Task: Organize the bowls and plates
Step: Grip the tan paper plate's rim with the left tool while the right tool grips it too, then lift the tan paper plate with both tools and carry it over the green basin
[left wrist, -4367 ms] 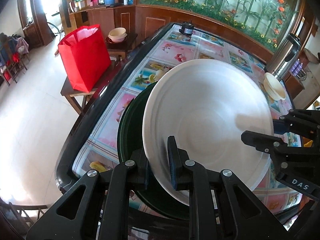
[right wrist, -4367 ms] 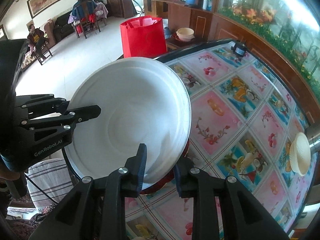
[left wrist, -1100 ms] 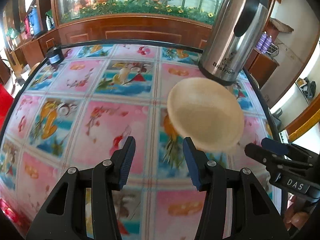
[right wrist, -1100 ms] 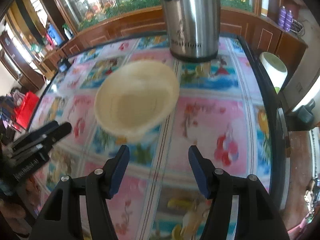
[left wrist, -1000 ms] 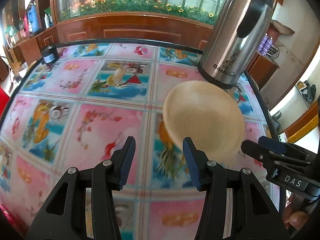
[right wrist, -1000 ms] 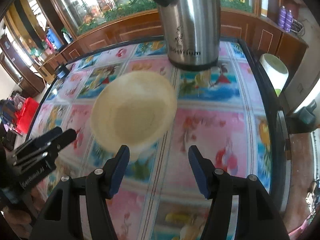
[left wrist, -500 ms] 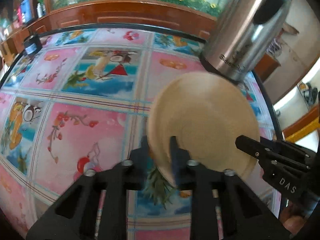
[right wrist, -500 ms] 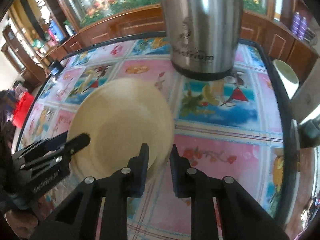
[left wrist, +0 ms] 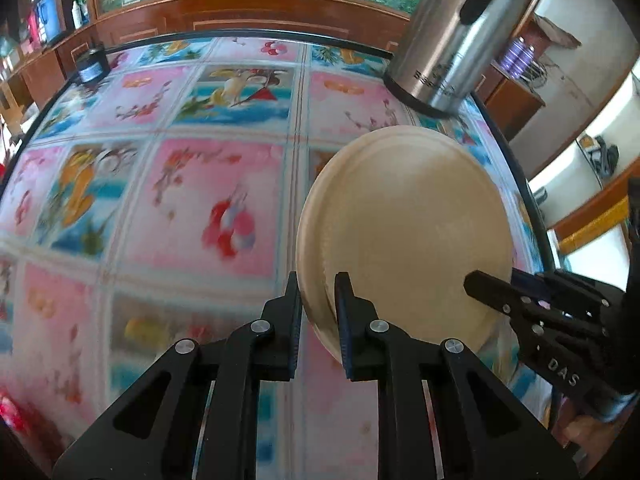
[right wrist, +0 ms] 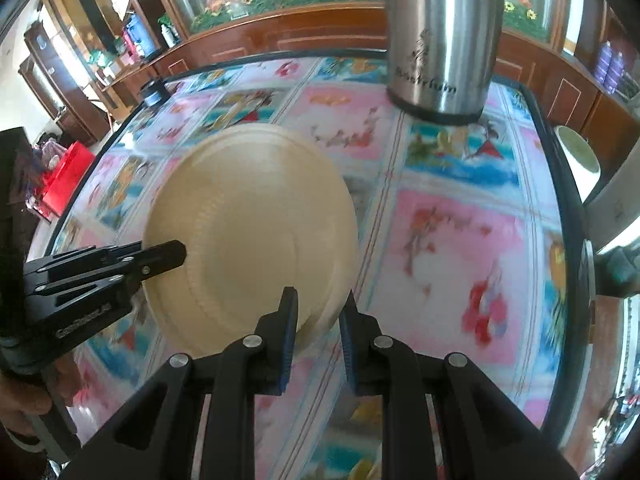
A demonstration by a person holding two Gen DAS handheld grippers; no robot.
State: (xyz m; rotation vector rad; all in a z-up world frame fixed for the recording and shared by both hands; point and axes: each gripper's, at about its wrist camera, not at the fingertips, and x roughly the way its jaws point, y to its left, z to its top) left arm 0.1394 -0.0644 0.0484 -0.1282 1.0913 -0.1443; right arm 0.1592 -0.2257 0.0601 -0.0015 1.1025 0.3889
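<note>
Both grippers clamp one cream plate [left wrist: 404,236] by its rim: the left gripper [left wrist: 318,320] at one edge, the right gripper [right wrist: 318,322] at the opposite. The plate hangs tilted over the flowered table [left wrist: 192,200]; a steel flask [right wrist: 440,40] stands beyond.

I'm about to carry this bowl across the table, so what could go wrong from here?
Two risks. The cream bowl is held only at its rim by the left gripper and the right gripper, from opposite sides, so uneven pulling could let it slip or twist. Also, the steel thermos stands close behind it and could be bumped.
</note>
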